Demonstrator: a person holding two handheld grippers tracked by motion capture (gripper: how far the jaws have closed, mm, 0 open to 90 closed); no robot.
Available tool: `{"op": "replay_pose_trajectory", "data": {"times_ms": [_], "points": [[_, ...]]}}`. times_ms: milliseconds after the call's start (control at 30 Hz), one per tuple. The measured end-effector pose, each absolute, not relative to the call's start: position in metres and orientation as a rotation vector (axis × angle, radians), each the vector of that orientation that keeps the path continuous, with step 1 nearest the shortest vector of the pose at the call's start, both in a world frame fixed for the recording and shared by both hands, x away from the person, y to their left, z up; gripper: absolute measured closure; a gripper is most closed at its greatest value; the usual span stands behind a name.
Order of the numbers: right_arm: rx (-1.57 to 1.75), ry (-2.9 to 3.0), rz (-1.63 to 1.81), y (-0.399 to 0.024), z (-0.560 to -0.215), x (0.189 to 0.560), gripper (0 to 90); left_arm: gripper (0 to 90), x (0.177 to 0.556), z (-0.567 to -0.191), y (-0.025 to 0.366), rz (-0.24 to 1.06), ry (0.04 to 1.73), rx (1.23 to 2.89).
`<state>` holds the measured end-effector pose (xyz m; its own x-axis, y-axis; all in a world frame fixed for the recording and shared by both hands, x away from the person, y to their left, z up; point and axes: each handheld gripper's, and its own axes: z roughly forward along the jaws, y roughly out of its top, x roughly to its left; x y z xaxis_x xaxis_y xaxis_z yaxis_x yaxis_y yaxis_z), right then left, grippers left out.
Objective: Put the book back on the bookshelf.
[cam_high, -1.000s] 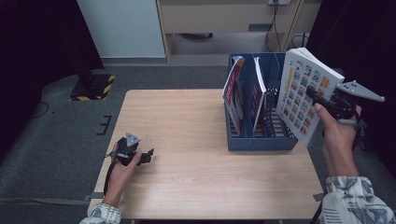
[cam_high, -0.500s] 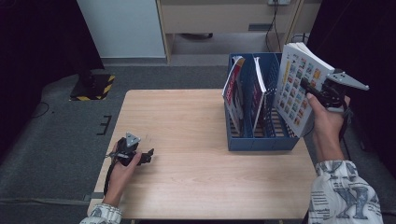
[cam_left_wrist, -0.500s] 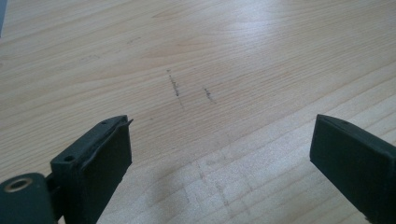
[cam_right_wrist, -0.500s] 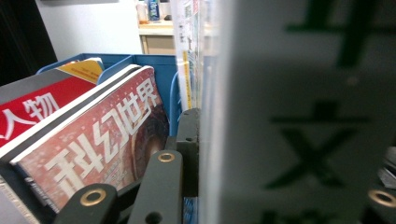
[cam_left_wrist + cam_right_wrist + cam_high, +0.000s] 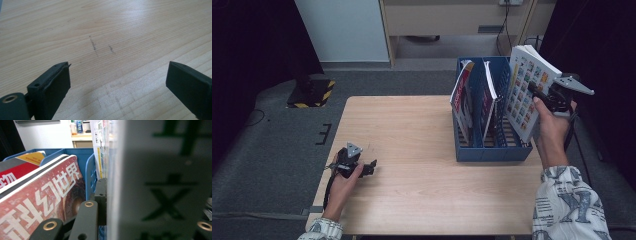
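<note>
My right gripper (image 5: 536, 94) is shut on a thick white book (image 5: 523, 92) with a grid of small coloured pictures on its cover. It holds the book tilted above the right end of a blue slotted rack (image 5: 492, 150). In the right gripper view the book (image 5: 160, 182) stands close and blurred, with one black finger (image 5: 100, 195) against its cover. A red magazine (image 5: 462, 102) and a second book (image 5: 488, 100) lean in the rack's slots. My left gripper (image 5: 371, 167) rests on the table near the front left, open over bare wood (image 5: 117, 85).
The light wooden table (image 5: 412, 135) carries the rack at its right side. The red magazine (image 5: 45, 205) leans just left of the held book. Grey floor, a white cabinet (image 5: 344, 30) and a yellow-black striped block (image 5: 312, 94) lie beyond the table.
My right hand has carried the book left and a little down, closer over the rack's right end. The left gripper has stayed where it was.
</note>
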<state>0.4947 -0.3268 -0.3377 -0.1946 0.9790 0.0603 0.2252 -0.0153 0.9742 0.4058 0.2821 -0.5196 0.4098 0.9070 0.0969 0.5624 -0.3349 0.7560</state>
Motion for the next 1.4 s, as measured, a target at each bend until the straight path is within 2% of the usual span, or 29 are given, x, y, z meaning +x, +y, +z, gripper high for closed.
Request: {"op": "replay_pose_trajectory", "data": {"times_ms": [767,1400], "points": [[1.3,1.492,1.262,-0.317,-0.38,0.503,73.9,5.2,0.406,-0.52,0.282,0.69,1.244,2.031],[1.298,1.533,1.227,-0.312,-0.402,0.503,73.9,5.2,0.407,-0.52,0.281,0.691,1.24,2.03]]}}
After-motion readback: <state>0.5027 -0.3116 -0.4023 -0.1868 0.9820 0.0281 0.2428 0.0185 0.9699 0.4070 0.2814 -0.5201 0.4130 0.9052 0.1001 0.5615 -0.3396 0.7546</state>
